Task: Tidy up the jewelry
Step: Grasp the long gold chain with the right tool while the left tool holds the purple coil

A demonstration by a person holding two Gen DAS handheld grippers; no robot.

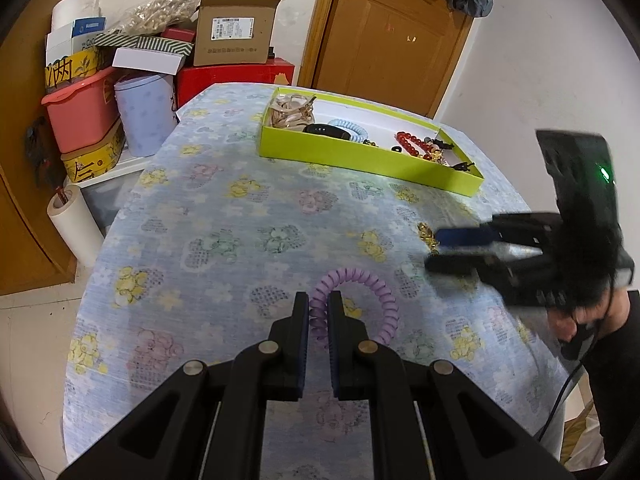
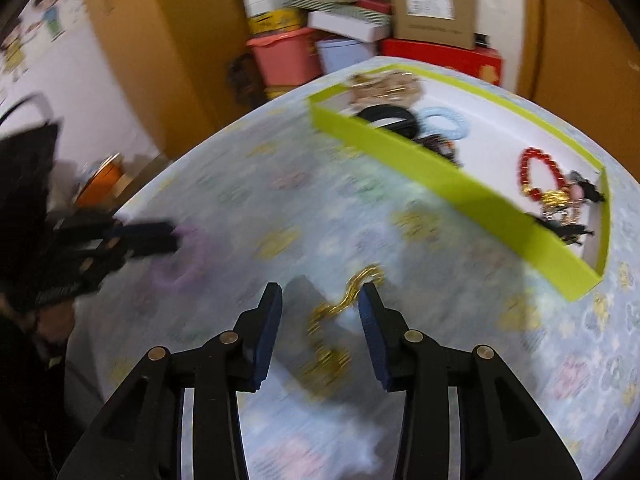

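A purple spiral hair tie [image 1: 385, 293] lies on the patterned tablecloth, and my left gripper [image 1: 319, 305] is shut on its left side. The left gripper [image 2: 173, 236] and the tie [image 2: 188, 258] also show blurred in the right wrist view. A gold chain [image 2: 345, 303] lies on the cloth between the fingers of my right gripper [image 2: 321, 292], which stands open with its pads clear of the chain. From the left wrist view, the right gripper [image 1: 434, 249] sits by the gold chain [image 1: 426, 234]. The lime-green tray [image 1: 360, 157] holds a red bead bracelet [image 1: 409, 143], a blue coil tie [image 1: 352, 128] and other pieces.
The green tray [image 2: 440, 185] stands at the far right of the round table. Behind the table are stacked boxes, a pink bin [image 1: 80, 114] and a cardboard box [image 1: 234, 34]. A wooden door [image 1: 384, 36] is beyond. A person's hand [image 1: 576, 320] holds the right gripper.
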